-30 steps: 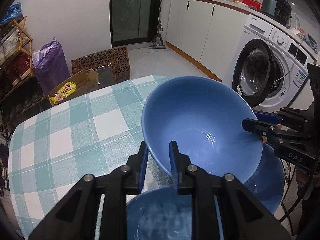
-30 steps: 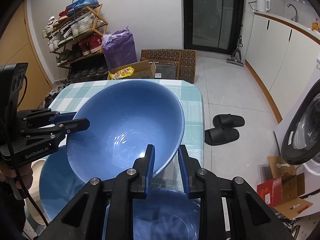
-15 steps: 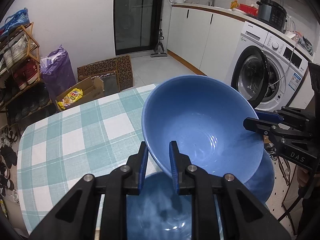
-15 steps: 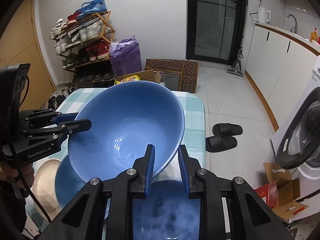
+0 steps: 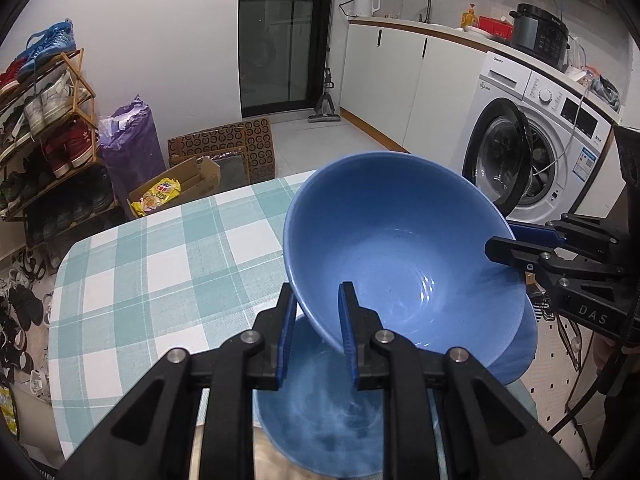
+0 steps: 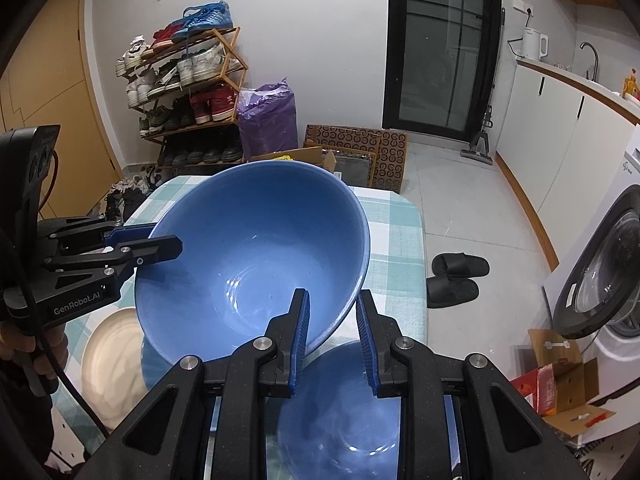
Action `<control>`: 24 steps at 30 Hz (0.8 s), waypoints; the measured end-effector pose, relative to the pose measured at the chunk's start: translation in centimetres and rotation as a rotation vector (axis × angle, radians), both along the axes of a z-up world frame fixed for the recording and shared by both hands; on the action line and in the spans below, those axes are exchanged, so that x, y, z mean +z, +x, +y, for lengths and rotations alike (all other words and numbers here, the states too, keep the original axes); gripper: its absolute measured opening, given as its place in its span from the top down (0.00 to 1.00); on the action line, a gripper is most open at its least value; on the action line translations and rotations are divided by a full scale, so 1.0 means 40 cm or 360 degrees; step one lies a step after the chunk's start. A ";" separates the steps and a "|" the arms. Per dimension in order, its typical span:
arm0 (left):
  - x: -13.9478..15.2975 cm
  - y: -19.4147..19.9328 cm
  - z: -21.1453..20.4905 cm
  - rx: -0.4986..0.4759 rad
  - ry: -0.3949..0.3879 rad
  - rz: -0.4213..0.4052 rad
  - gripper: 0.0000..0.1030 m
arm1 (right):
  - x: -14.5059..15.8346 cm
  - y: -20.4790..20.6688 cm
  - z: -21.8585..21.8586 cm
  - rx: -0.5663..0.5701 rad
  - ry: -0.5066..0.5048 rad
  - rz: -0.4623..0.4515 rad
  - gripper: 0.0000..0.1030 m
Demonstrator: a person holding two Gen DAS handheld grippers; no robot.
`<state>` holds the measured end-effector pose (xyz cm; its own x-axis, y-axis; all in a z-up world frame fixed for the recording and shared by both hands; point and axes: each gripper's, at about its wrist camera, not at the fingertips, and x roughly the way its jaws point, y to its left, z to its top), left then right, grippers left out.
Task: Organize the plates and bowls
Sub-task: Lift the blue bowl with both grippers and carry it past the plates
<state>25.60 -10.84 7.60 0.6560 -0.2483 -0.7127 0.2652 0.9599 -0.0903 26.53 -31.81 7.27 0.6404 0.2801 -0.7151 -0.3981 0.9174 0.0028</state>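
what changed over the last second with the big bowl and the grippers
The big blue bowl has risen, carried away from the blue dishes below; more floor and room shows. Left gripper and right gripper stay clamped on opposite rims, bowl tilted as before.

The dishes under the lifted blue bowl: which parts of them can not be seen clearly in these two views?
- Lower blue bowl: blurred in both wrist views, partly covered by the left gripper and right gripper.
- Blue plate: only an edge shows behind the lifted bowl.
- Beige plate: right view only, blurred, partly behind the bowls; the left view shows a sliver.
- Stack's total count: cannot tell.
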 end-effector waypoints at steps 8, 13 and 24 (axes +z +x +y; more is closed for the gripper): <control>0.003 -0.040 0.023 0.0014 0.0000 -0.0012 0.81 | -0.001 -0.038 0.021 0.0020 0.0002 0.0000 0.76; -0.004 -0.063 0.039 0.0035 0.0001 -0.0006 0.81 | -0.003 -0.054 0.043 0.0036 -0.0003 0.0002 0.76; -0.022 -0.105 0.065 0.0065 0.0006 0.0004 0.81 | -0.026 -0.092 0.082 0.0074 -0.0019 0.0012 0.76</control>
